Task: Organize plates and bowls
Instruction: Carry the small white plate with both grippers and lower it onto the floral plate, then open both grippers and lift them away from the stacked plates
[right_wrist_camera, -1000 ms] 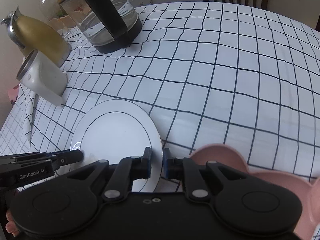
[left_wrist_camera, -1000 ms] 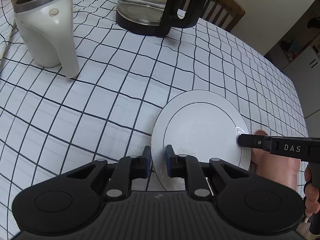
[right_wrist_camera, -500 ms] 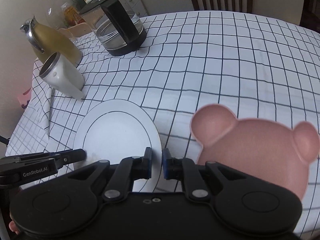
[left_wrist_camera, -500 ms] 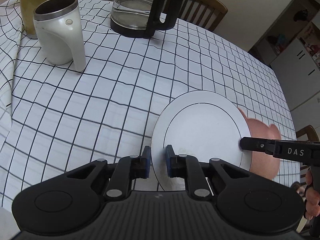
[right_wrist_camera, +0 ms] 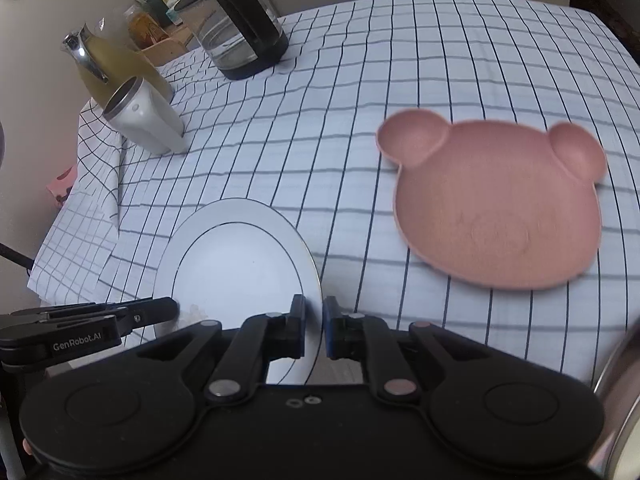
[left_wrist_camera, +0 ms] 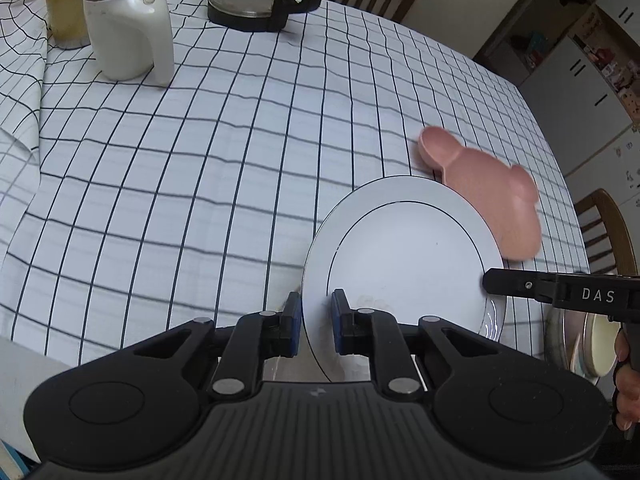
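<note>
The checked tablecloth (left_wrist_camera: 224, 184) is bare across the middle of both views. The white plate (left_wrist_camera: 408, 256) is at lower centre, held above the cloth: the left gripper (left_wrist_camera: 314, 326) pinches its near rim, the right gripper (right_wrist_camera: 313, 330) pinches the opposite rim. The pink bear plate (right_wrist_camera: 496, 204) lies at right, apart from it.

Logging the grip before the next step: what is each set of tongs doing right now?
Left tongs: closed on the white plate's rim.
Right tongs: closed on the same plate's opposite rim.
</note>
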{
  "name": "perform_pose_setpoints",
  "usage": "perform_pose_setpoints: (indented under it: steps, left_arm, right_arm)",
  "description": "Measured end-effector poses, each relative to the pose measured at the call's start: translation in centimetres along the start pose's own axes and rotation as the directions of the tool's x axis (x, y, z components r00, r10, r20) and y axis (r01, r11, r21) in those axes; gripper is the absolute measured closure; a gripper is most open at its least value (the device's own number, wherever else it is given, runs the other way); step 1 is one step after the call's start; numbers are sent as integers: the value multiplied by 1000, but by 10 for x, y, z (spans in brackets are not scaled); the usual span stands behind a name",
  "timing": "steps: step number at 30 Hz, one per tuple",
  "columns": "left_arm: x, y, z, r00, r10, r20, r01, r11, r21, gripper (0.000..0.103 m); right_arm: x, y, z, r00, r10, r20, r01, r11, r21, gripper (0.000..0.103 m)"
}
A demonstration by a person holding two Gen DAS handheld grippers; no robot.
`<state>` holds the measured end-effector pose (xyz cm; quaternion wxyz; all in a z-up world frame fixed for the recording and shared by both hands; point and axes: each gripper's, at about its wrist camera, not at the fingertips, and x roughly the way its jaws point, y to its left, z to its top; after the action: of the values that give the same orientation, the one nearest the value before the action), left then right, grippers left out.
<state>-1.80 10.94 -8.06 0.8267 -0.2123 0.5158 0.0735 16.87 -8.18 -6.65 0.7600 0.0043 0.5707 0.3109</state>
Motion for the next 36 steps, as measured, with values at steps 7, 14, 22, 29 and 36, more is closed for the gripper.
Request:
perform_pose_setpoints:
  steps: [7, 14, 22, 29, 36]
  left_arm:
    - [1, -1, -31, 999, 2, -41, -1, 1000, 30, 89]
    - [10, 1, -51, 996, 13, -84, -8, 998, 62, 89]
    - [22, 0, -55, 994, 36, -106, -27, 996, 87, 89]
    - [32, -5, -54, 992, 59, -113, -47, 993, 109, 89]
    - [35, -6, -53, 991, 74, -111, -61, 991, 122, 89]
  right_arm:
    - [0, -3, -37, 1000, -6, -18, 7, 998, 57, 93]
    - [8, -5, -67, 999, -22, -47, 26, 996, 80, 93]
    - [19, -5, -82, 997, -43, -63, 48, 996, 78, 93]
    - [27, -10, -84, 996, -54, -65, 60, 994, 95, 92]
    - [30, -14, -86, 996, -53, -65, 59, 993, 100, 92]
